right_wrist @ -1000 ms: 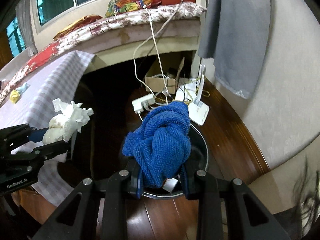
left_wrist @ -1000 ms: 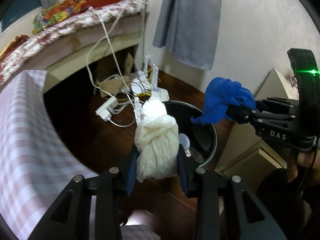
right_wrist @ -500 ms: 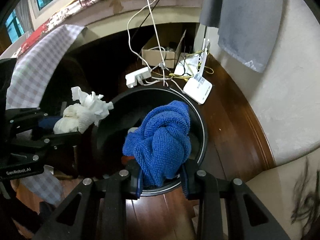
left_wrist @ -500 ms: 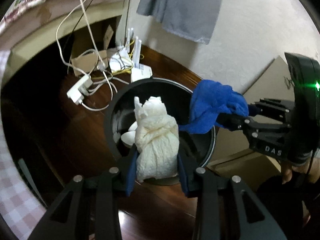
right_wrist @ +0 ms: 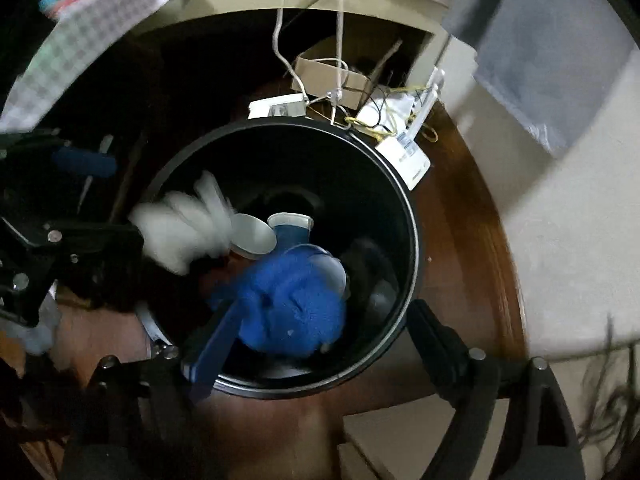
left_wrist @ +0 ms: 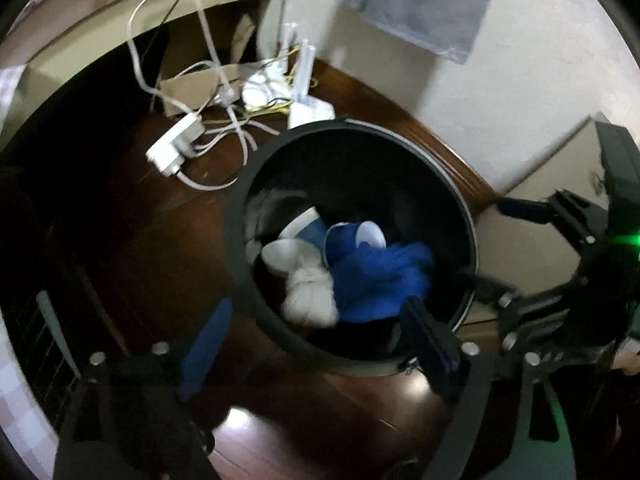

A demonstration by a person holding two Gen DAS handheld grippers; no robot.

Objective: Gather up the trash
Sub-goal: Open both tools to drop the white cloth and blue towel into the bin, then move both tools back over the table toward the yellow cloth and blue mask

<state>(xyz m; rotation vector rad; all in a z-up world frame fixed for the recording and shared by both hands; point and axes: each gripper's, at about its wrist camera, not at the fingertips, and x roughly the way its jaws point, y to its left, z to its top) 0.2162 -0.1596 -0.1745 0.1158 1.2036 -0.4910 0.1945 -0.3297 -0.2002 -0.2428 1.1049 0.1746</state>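
Floor (left_wrist: pixel 132 240): dark wood, glossy, carrying a black round bin (left_wrist: pixel 240 240) near the wall. Behind the bin, a tangle of cables, a power strip (left_wrist: pixel 174 150) and a white router (right_wrist: pixel 404 152).

Bin: open top, seen from above in both views. Inside lie paper cups (left_wrist: pixel 296 240), a blue cloth (left_wrist: pixel 380 280) and a white tissue wad (left_wrist: pixel 310 300). In the right view both the cloth (right_wrist: pixel 296 304) and the wad (right_wrist: pixel 184 232) are motion-blurred, so they look to be mid-drop or just landing; cannot tell whether they have settled.

Left tool (left_wrist: pixel 316 344): fingers spread wide over the near rim, nothing between them. The blue pads stand well apart.

Right tool (right_wrist: pixel 316 344): likewise spread wide and empty, hanging above the bin; the cloth lies below and between its fingers, not pinched.

Progress, judged: both carried items are released into the bin, so this round of collecting is essentially done. What is left depends on trash elsewhere in the room, which these views do not show. Next step is probably lifting both tools clear of the rim and looking for more.
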